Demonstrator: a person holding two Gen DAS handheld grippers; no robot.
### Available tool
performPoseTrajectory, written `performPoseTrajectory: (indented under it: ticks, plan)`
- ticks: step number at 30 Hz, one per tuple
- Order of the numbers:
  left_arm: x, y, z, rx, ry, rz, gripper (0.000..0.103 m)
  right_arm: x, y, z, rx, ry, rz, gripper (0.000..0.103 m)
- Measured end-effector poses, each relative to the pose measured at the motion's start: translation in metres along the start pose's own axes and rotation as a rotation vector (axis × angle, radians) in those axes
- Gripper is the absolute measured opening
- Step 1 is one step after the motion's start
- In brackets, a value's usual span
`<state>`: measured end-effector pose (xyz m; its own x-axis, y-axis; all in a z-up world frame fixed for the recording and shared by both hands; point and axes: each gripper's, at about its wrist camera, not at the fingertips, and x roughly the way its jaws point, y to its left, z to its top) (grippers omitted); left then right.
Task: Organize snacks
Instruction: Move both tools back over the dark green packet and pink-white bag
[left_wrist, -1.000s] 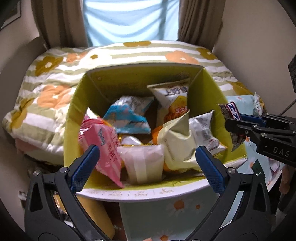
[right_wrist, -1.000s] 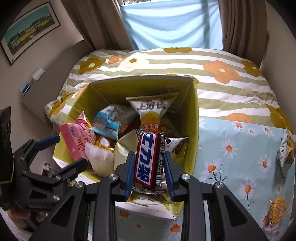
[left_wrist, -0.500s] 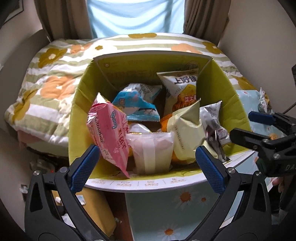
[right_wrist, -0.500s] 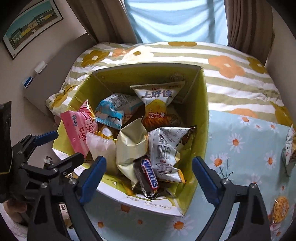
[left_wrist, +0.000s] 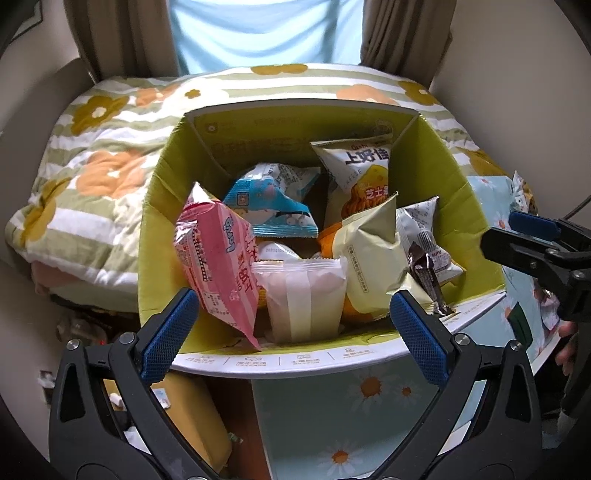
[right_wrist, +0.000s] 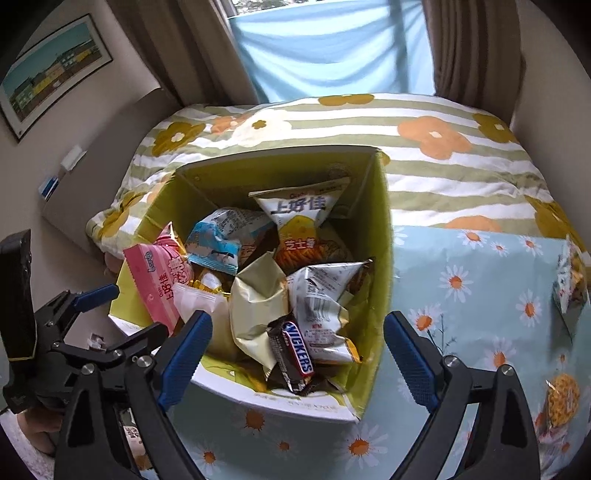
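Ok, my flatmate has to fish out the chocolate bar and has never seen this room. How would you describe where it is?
Look in the yellow-green cardboard box by the bed. At its near edge, the Snickers bar lies on the packets, beside a silver bag. It is the only dark brown wrapper, with blue lettering.

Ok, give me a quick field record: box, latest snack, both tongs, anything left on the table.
box: yellow-green carton, open, full of snack bags
latest snack: Snickers bar at the near edge, on top
right tongs: open, empty
left tongs: open, empty
left out: snack packets on the daisy tablecloth
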<state>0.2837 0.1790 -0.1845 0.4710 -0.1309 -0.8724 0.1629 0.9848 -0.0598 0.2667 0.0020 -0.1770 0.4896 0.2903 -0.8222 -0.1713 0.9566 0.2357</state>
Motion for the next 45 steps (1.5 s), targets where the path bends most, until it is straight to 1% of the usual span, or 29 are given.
performPoseTrajectory:
  ticks: [4,8,10,11,16,20,24,32,37,39,41,45]
  plan:
    - [-0.003,-0.006,0.007,0.028,-0.012,-0.034,0.103,-0.014,-0.01,-0.003,0.037,-0.03,-0.025,0.092]
    - [-0.005,-0.021,0.013,0.069,-0.029,-0.061,0.103,-0.033,-0.023,-0.01,0.061,-0.074,-0.066,0.093]
    - [-0.006,-0.03,0.015,0.08,-0.035,-0.076,0.103,-0.044,-0.031,-0.013,0.072,-0.112,-0.093,0.098]
    - [-0.007,-0.035,0.015,0.085,-0.037,-0.086,0.103,-0.048,-0.035,-0.015,0.075,-0.125,-0.104,0.102]
    - [-0.012,-0.065,0.013,0.114,-0.051,-0.105,0.103,-0.072,-0.066,-0.025,0.117,-0.171,-0.139,0.102]
    - [-0.019,-0.094,0.011,0.132,-0.064,-0.104,0.103,-0.089,-0.095,-0.035,0.148,-0.176,-0.127,0.102]
    - [-0.021,-0.127,0.009,0.129,-0.062,-0.117,0.103,-0.103,-0.124,-0.048,0.156,-0.147,-0.124,0.102]
    - [-0.019,-0.214,-0.009,0.16,-0.036,-0.129,0.103,-0.139,-0.192,-0.079,0.155,-0.127,-0.191,0.102]
    - [-0.009,-0.269,-0.026,0.157,0.003,-0.149,0.103,-0.155,-0.234,-0.101,0.162,-0.129,-0.211,0.102]
    - [-0.002,-0.289,-0.035,0.15,0.021,-0.153,0.103,-0.159,-0.251,-0.11,0.18,-0.137,-0.206,0.102]
    - [0.007,-0.308,-0.044,0.14,0.039,-0.138,0.102,-0.16,-0.265,-0.118,0.198,-0.135,-0.196,0.102]
    - [0.031,-0.34,-0.067,0.078,0.095,-0.12,0.102,-0.155,-0.295,-0.138,0.222,-0.1,-0.182,0.102]
